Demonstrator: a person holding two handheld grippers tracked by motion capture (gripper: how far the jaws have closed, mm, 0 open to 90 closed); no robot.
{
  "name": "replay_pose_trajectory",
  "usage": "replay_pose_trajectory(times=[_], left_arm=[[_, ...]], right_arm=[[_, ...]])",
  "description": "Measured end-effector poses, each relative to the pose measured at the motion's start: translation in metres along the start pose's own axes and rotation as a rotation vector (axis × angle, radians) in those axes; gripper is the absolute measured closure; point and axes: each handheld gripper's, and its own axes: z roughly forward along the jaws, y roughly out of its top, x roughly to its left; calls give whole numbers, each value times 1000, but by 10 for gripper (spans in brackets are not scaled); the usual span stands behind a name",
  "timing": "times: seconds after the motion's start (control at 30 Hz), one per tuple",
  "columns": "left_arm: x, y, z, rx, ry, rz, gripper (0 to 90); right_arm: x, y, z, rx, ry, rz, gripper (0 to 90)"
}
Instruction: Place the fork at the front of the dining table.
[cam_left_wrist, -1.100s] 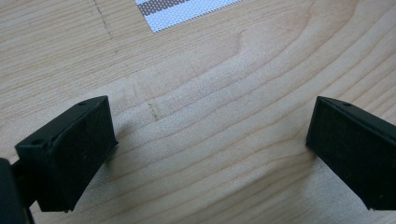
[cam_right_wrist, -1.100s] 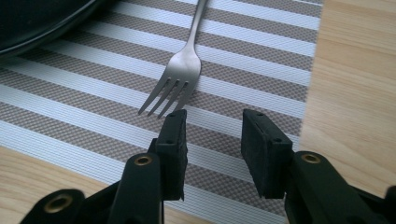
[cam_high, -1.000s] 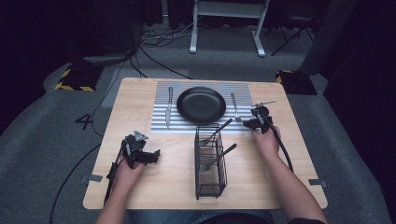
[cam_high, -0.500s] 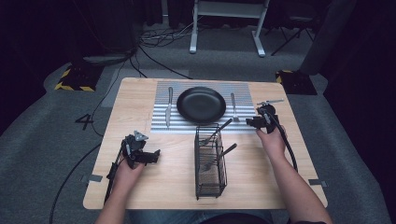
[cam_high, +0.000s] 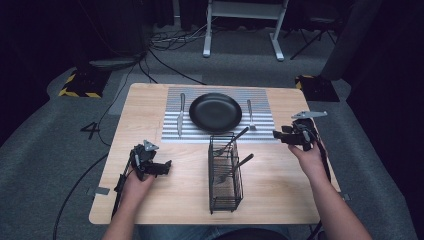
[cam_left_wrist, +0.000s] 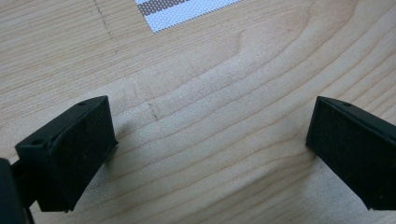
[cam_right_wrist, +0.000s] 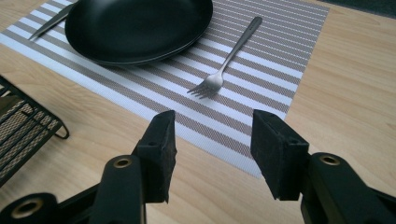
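Observation:
A black plate sits on a striped placemat with a knife to its left and a fork to its right. The right gripper view has the same plate, placemat and fork. My right gripper hovers open just off the mat's right front corner, nothing between its jaws. My left gripper rests open over bare wood at the front left. A black wire caddy holds dark utensils.
The wooden table stands on grey carpet. A corner of the wire caddy lies left of my right gripper. Cables and a white stand's legs lie beyond the far edge.
My right gripper has drawn back to the right, away from the fork and the mat's edge. The left gripper has not moved.

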Motion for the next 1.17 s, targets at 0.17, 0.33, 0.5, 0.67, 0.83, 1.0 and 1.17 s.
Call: replay_pose_trajectory(times=[0.17, 0.33, 0.5, 0.67, 0.83, 1.0, 1.17], left_arm=[[0, 0, 0, 0, 0, 0, 14], [0, 0, 0, 0, 1, -2, 14], [0, 0, 0, 0, 1, -2, 14], [0, 0, 0, 0, 1, -2, 14], [0, 0, 0, 2, 1, -1, 14], [0, 0, 0, 3, 1, 0, 14], [0, 0, 0, 3, 1, 0, 14]], right_arm=[[-3, -20, -16, -23, 13, 19, 482], [-3, -41, -21, -18, 4, 12, 473], [-4, -58, -19, -3, 0, 24, 472], [-9, -85, -10, 56, -32, 30, 503], [-12, -109, -1, 104, -57, 47, 544], [-12, -136, 1, -30, -77, 5, 476], [-13, -136, 1, -25, -100, 11, 396]])
